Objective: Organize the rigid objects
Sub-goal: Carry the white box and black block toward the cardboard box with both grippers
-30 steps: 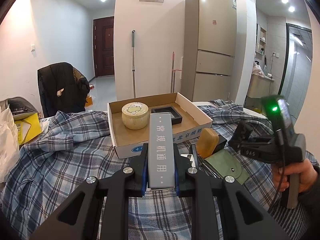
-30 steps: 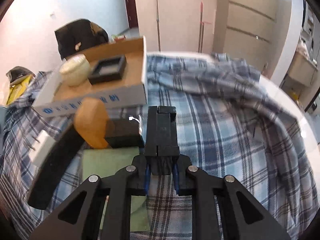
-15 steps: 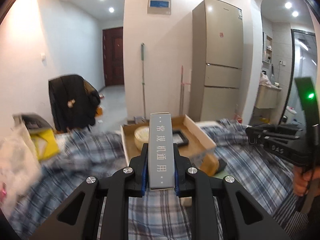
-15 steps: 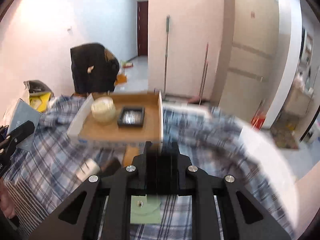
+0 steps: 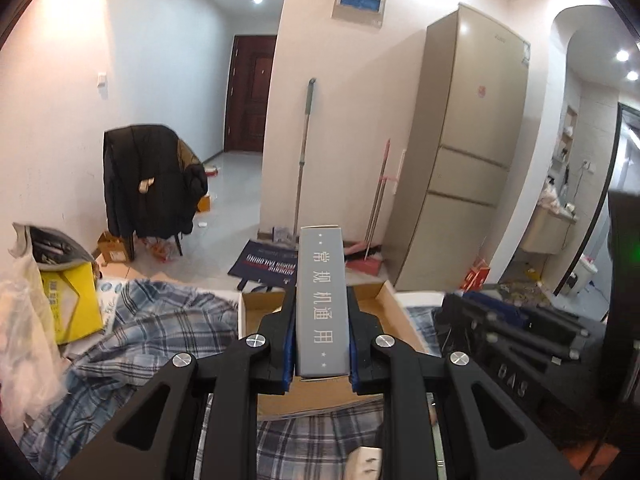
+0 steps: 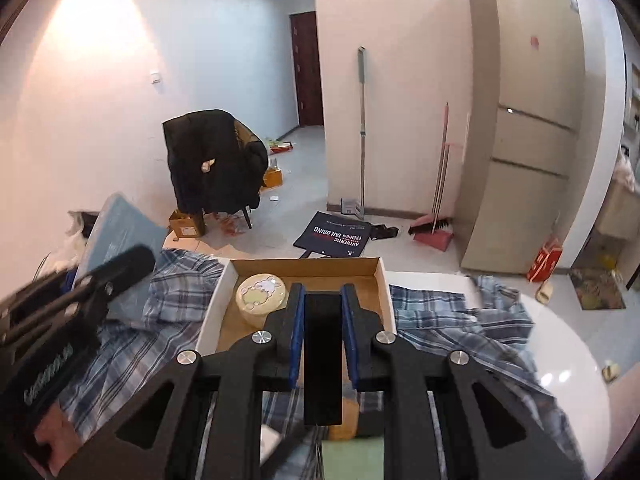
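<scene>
Both grippers are riding higher than a second ago, and each view now looks down across the table toward the floor beyond instead of close onto the cloth. Left gripper (image 5: 322, 312) is clamping its blue pads on a long grey box (image 5: 322, 300) printed with white characters, which is jutting forward past the fingertips and hanging above the near part of the cardboard tray (image 5: 404, 312). Right gripper (image 6: 322, 320) is pinching a slim black block (image 6: 322, 344) between its pads, the jaws nearly together on it, and it is hovering just beside the cream round tin (image 6: 262, 298) that is sitting in the tray's far left corner. Anything else inside the tray is being hidden by the fingers, so the free floor space cannot be read from here. Around the tray the plaid cloth (image 6: 452, 320) is lying rumpled over the white table. Judging from this, the risk is crowding: two tools are converging on one shallow tray, so they could knock each other, or the black block could nudge the tin. Because the grey box is being held near one end, it could pivot downward or land across the tray's low wall.
</scene>
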The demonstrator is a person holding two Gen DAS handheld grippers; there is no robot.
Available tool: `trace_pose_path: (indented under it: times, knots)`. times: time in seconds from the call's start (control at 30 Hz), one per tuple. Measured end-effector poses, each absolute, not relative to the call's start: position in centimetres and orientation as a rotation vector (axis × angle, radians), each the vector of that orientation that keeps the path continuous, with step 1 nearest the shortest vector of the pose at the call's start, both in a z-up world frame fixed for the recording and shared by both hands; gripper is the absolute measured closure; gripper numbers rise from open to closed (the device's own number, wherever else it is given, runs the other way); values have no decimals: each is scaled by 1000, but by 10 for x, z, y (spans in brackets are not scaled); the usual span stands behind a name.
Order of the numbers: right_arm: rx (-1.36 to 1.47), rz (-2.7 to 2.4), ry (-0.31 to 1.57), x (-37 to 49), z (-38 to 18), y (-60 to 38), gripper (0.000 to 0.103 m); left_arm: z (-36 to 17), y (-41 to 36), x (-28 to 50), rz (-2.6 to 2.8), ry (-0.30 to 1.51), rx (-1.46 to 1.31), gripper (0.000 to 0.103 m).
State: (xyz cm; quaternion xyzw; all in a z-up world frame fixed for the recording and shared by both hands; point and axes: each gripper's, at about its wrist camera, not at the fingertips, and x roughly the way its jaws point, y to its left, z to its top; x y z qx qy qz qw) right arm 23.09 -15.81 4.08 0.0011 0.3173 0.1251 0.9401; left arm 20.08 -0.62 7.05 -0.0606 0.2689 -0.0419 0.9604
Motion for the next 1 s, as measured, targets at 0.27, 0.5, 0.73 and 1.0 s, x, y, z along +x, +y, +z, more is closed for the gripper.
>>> trace_pose_path:
  times: [0.27,0.5,0.73,1.0]
  knots:
    - [85,225,682,271,-24,-172,86,-8,-8,245,-89,699,-69,82]
    - [177,134,715,295,-53,-201,87,-40,-10,256,-82,757,-48,82]
    - [179,119,735,300,-61,-207,86,-55,-5,260,-39,816,-74,82]
    - [183,126,711,298,-57,-208,86,-72,-3,270,-11,846,-79,82]
